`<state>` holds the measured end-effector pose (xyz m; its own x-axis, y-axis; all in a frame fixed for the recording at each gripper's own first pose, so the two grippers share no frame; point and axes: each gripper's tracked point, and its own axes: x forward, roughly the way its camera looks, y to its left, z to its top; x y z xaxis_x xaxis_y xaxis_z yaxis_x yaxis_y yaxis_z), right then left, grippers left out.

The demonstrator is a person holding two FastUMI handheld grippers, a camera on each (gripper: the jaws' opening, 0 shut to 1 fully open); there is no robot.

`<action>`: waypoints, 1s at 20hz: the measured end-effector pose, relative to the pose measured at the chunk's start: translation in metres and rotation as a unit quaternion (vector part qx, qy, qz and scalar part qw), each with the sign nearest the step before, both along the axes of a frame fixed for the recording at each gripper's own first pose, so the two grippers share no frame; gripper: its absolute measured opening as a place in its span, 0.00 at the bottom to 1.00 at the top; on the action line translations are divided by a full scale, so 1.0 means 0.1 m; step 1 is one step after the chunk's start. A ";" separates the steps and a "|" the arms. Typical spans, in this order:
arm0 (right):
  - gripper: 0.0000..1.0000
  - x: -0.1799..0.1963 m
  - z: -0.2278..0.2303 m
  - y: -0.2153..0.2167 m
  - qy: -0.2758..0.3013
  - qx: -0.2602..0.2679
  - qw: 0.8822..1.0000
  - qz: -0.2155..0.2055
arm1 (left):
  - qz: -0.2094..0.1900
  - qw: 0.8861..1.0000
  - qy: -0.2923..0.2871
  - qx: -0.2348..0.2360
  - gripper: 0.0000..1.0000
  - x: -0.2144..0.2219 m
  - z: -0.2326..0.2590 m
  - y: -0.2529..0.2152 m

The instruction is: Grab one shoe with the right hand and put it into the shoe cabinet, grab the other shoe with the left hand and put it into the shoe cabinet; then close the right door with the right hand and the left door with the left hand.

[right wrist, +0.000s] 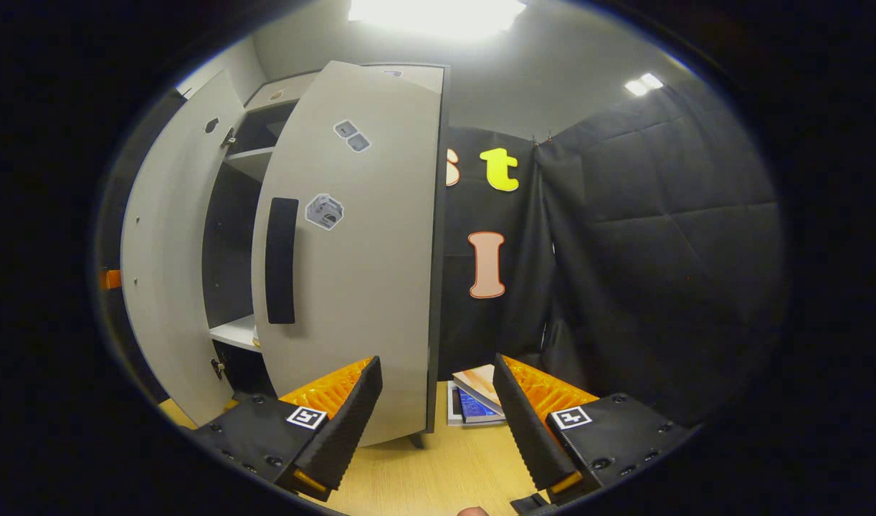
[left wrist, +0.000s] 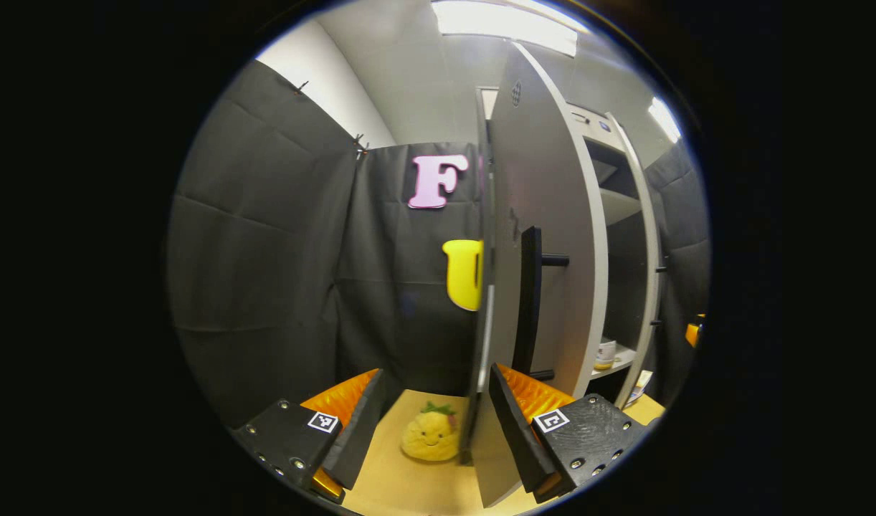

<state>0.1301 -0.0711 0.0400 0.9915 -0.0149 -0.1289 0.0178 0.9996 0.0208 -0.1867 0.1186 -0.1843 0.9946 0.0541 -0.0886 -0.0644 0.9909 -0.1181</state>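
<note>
In the left gripper view, the left gripper (left wrist: 434, 423) is held level and low over the wooden floor (left wrist: 402, 487), its jaws spread wide and empty. The near edge of the left door (left wrist: 545, 236) stands just beyond the gap between the fingers, closer to the right-hand one; whether it touches is unclear. The door stands partly open, its dark bar handle (left wrist: 530, 301) facing the camera. Past it the cabinet (left wrist: 617, 208) shows its shelves, with a small pale object on the lower shelf (left wrist: 610, 362), too small to identify. A yellow plush toy (left wrist: 429, 434) sits on the floor between the fingers, farther off.

In the right gripper view, the right gripper (right wrist: 438, 419) likewise points forward near the floor, jaws wide and holding nothing. The right door (right wrist: 359, 251) is ahead of its left finger, ajar, its dark handle (right wrist: 281, 261) and stickers (right wrist: 325, 212) facing out. Booklets (right wrist: 474, 401) lie on the floor beside the door's far edge.
</note>
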 end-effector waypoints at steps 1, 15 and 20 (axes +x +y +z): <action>0.98 0.00 0.00 0.00 0.000 0.000 1.000 0.001 | -0.007 1.000 -0.003 -0.001 0.79 0.01 0.01 -0.08; 0.98 -0.04 -0.10 -0.38 0.015 -0.010 0.999 -0.031 | -0.080 0.996 -0.032 -0.028 0.78 0.43 0.21 -1.06; 0.98 -0.04 -0.13 -0.57 0.020 -0.009 0.999 -0.043 | -0.103 0.993 -0.046 -0.015 0.79 0.57 0.31 -1.52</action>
<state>0.1262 -0.1277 0.0268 0.9808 -0.1015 -0.1664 0.1031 0.9947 0.0005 -0.1295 -0.0333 -0.1530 0.9881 -0.1535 0.0057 0.1527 0.9777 -0.1443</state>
